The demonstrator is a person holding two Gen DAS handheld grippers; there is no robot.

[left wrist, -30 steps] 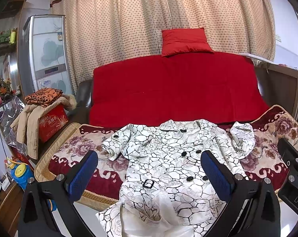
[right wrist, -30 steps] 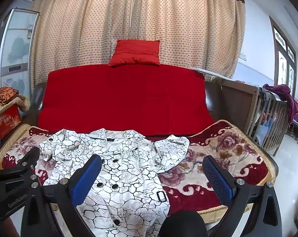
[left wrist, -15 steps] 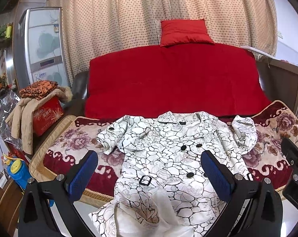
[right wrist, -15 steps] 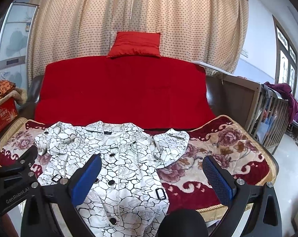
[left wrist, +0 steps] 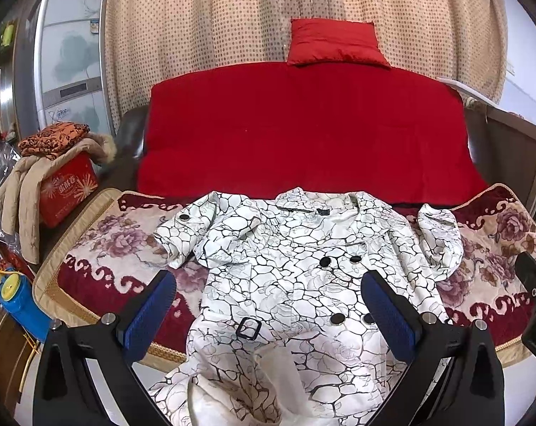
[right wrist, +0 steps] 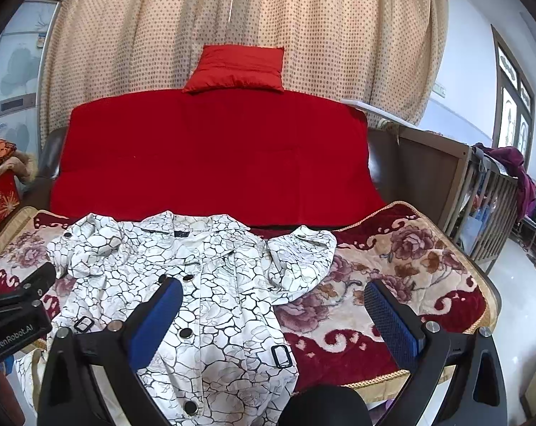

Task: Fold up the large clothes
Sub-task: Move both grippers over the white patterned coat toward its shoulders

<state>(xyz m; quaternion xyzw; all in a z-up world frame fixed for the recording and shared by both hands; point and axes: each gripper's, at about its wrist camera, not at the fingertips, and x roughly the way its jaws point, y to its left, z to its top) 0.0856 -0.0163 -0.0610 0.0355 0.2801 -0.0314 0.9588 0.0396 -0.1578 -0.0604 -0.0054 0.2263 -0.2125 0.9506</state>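
- Change: across the last second both views have closed in on the sofa; the coat (left wrist: 303, 277) fills more of each frame. Judged an approach; no fold begun.
- Coat: white with black crackle lines, dark round buttons, black buckle (left wrist: 248, 328). Lies front-up and spread on the sofa seat, collar toward the backrest, hem hanging over the front edge, short sleeves bunched at either side.
- Left gripper (left wrist: 268, 314): jaws spread wide, holding nothing, above the coat's waist.
- Right gripper (right wrist: 273, 319): jaws spread wide, empty, near the coat's right sleeve (right wrist: 301, 259).
- Seat cover (right wrist: 409, 248): plush, floral, gold-trimmed.
- Backrest throw (left wrist: 303, 131): plain red, smooth.
- Cushion (left wrist: 333, 42): red, satiny, square.
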